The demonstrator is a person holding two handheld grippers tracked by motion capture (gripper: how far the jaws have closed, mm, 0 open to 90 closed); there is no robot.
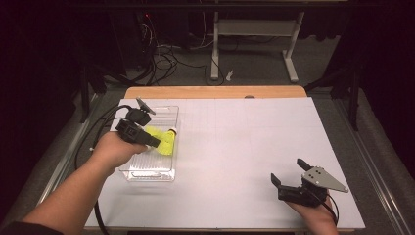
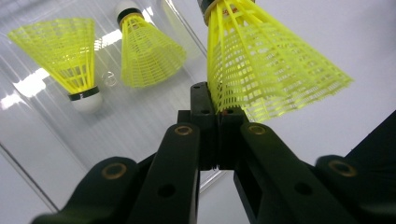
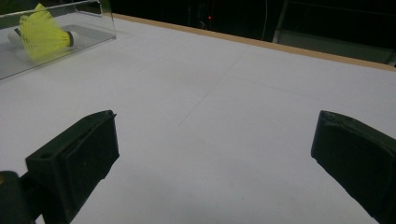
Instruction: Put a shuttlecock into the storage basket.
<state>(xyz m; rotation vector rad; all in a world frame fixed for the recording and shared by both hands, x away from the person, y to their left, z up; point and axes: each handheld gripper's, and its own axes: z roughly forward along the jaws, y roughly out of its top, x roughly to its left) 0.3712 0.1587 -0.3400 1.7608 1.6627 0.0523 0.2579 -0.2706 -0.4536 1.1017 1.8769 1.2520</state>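
Note:
My left gripper (image 2: 215, 112) is shut on the rim of a yellow mesh shuttlecock (image 2: 266, 65), pinching its skirt edge, with the cork end pointing away. In the high view this gripper (image 1: 152, 140) hangs over a clear plastic box (image 1: 147, 174) at the table's left. Two more yellow shuttlecocks lie on the box floor, one with its white cork toward me (image 2: 65, 51), the other cork away (image 2: 147, 51). My right gripper (image 1: 288, 171) rests near the front right of the table, open with nothing between its jaws (image 3: 215, 135).
The white tabletop (image 1: 244, 132) spreads between the box and the right gripper, with a wooden edge (image 1: 215, 92) at the back. Beyond it are a dark floor, cables and a desk frame (image 1: 254, 29). The box wall (image 3: 93, 28) and a shuttlecock (image 3: 42, 32) appear in the right gripper view.

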